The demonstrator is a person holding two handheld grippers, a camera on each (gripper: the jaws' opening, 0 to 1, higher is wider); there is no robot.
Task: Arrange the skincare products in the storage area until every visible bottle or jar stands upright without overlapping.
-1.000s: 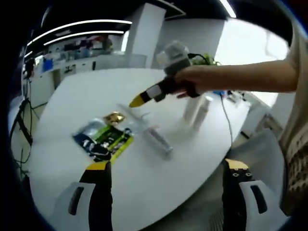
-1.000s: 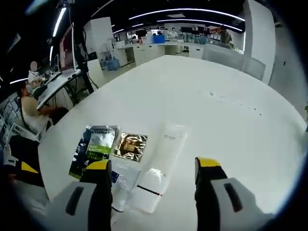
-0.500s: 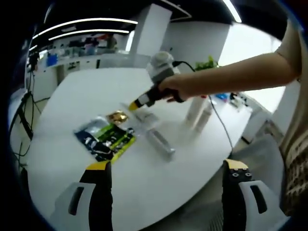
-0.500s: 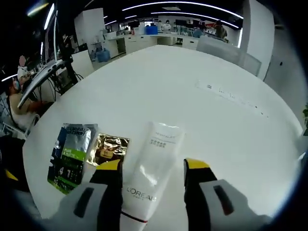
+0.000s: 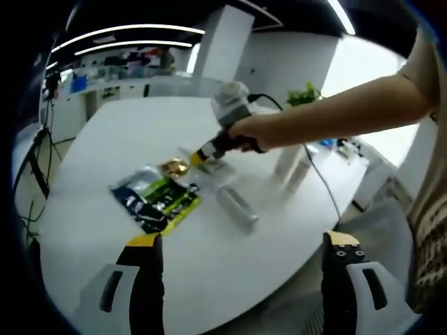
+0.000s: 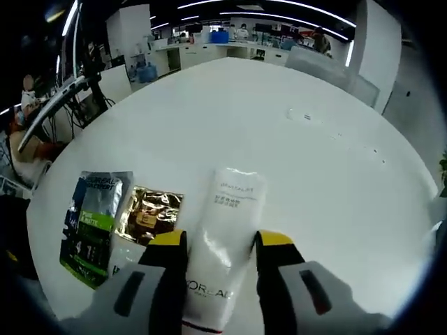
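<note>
In the right gripper view a white L'Oreal tube lies flat on the white table. My right gripper has its yellow-tipped jaws pressed against the tube's two sides. A green-and-black sachet and a gold sachet lie flat to its left. In the left gripper view the right gripper, held by a person's hand, sits low over the same tube. Two white bottles stand upright behind it. My left gripper hangs open above the table's near edge, holding nothing.
A second, greyish tube lies flat beside the sachets. A cable runs across the table past the bottles. Desks and a seated person are off the table's left; chairs stand at its far side.
My right gripper has come down and forward over the white tube, and its jaws have narrowed until they touch its sides. The left gripper has stayed open and about still.
</note>
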